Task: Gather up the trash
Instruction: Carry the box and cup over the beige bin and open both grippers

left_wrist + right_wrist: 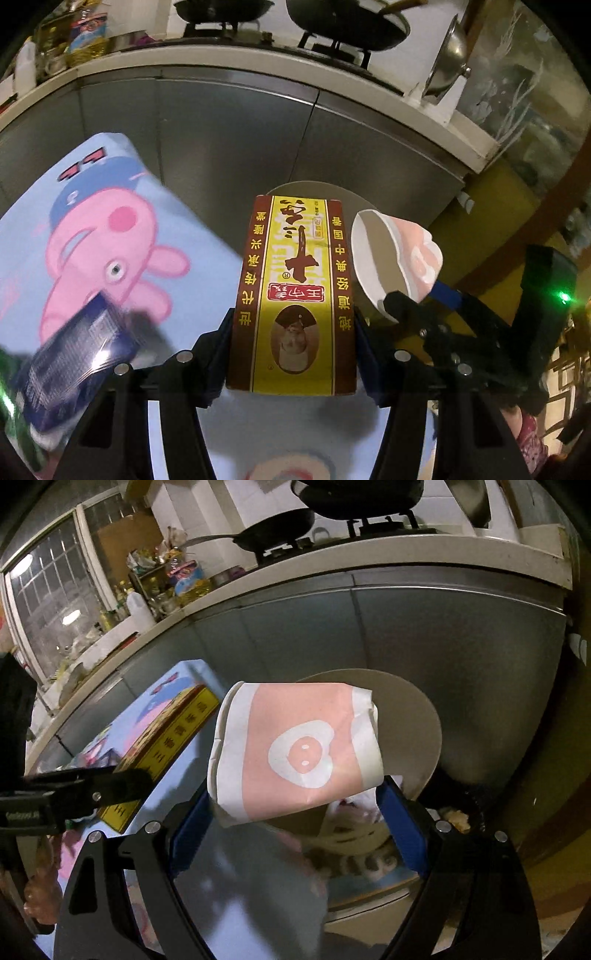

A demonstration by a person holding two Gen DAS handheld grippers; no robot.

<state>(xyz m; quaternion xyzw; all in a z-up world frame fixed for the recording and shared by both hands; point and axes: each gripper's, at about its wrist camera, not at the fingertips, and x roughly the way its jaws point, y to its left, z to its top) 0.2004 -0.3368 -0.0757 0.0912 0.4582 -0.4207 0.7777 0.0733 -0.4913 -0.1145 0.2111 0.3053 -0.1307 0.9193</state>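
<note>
Left gripper [291, 354] pinches the yellow-and-brown cardboard box [295, 291] lengthwise; right gripper [295, 808] clamps a crushed pink-and-white paper cup [295, 749]. Both hang beyond the blue cartoon tablecloth [92, 229], above the round bin lid [413, 709]. Risk: the squashed cup could slip free short of it.

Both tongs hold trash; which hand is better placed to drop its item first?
Probably right: its paper cup already hangs before the round bin lid, while the left tongs' box sits further back.

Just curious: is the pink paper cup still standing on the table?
No, the pink paper cup is lifted sideways in the right claw, off the table.
</note>
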